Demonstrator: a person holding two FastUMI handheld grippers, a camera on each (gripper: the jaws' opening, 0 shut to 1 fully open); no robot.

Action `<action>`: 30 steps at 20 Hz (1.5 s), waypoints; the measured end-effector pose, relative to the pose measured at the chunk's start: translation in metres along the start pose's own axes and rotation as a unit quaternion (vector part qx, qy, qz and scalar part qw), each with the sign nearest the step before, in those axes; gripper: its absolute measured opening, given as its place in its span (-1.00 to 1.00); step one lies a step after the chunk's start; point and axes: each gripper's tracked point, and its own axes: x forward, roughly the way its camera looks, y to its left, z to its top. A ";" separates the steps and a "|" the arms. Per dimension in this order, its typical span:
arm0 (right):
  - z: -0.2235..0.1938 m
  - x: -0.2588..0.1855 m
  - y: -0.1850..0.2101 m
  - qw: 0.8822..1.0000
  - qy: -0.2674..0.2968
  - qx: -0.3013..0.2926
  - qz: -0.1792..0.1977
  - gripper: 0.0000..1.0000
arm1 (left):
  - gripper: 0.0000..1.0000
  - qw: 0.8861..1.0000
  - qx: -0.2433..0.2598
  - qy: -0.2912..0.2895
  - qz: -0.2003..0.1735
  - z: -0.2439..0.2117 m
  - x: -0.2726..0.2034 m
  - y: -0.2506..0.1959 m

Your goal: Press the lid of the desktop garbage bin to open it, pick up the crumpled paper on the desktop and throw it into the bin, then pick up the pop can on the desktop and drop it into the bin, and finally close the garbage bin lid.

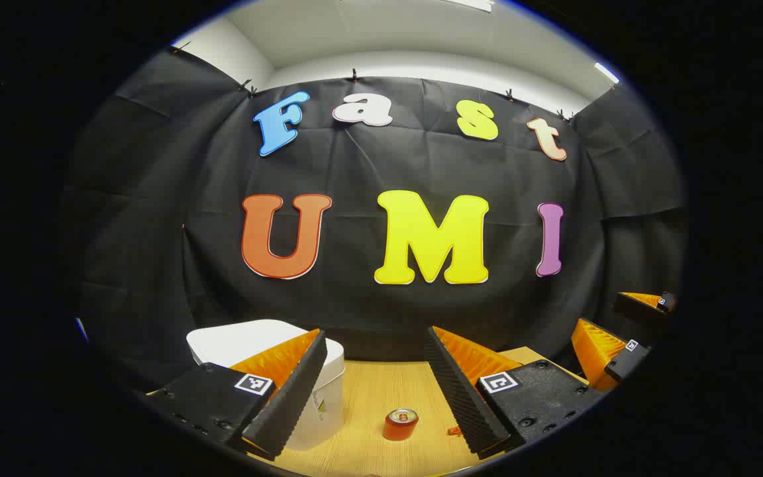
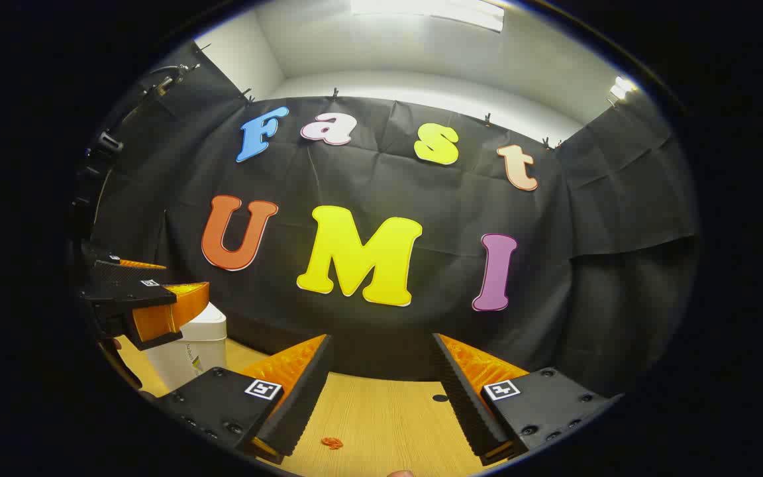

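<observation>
**Two grippers open above the desk, bin lid down**

Desk [image 1: 381, 391]: wood-grain top, running back to the black cloth wall [image 1: 381, 165].

Bin [image 1: 328, 371]: white, lid flat and closed. In my left gripper view it stands at the left of the desk, partly behind my left finger. In my right gripper view the bin [image 2: 189, 351] sits far left, partly behind my other gripper.

My left gripper [image 1: 375, 391]: jaws spread wide, nothing between them, held above the desk and apart from everything on it. It appears again at the left edge of my right gripper view [image 2: 150, 305], in front of the bin top; I cannot tell whether it touches the lid.

My right gripper [image 2: 381, 391]: jaws likewise wide, holding nothing, over bare desk. It appears at the right edge of my left gripper view [image 1: 626, 331].

Can [image 1: 401, 424]: upright on the desk between my left fingers, just right of the bin, not touching it.

Small orange scrap [image 2: 332, 442] lies on the desk near my right gripper's left finger. Crumpled paper: cannot place it.
</observation>
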 end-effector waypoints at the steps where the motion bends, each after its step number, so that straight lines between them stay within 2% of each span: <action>1: 0.000 0.000 0.001 1.000 0.000 0.000 0.000 0.87 | 0.94 1.000 -0.001 0.002 0.001 0.000 0.000 0.000; 21: -0.003 0.009 0.003 1.000 -0.002 -0.008 0.002 0.87 | 0.94 1.000 0.009 -0.004 -0.007 0.002 0.002 0.000; 22: -0.003 0.008 0.003 1.000 -0.002 -0.008 0.001 0.87 | 0.77 1.000 0.009 -0.003 -0.007 0.002 0.002 0.001; 23: -0.003 0.009 0.003 1.000 -0.001 -0.007 0.001 0.87 | 1.00 1.000 0.010 -0.002 -0.008 0.002 0.002 0.001; 24: -0.005 0.009 0.003 1.000 0.001 -0.007 0.001 0.87 | 0.62 1.000 0.012 -0.001 -0.008 0.002 0.003 0.002; 25: -0.005 0.008 0.003 1.000 0.003 -0.007 0.000 0.87 | 0.65 1.000 0.014 0.001 -0.004 0.001 0.003 0.004; 26: -0.006 0.008 0.003 1.000 0.003 -0.007 0.000 0.87 | 0.31 1.000 0.018 0.003 0.000 0.000 0.004 0.007; 27: -0.005 0.007 0.002 1.000 0.002 -0.007 -0.001 0.87 | 0.35 1.000 0.021 0.006 0.005 -0.001 0.004 0.010; 30: -0.004 0.005 0.000 1.000 0.001 -0.010 -0.004 0.87 | -0.05 0.999 0.036 0.027 0.023 -0.009 0.011 0.024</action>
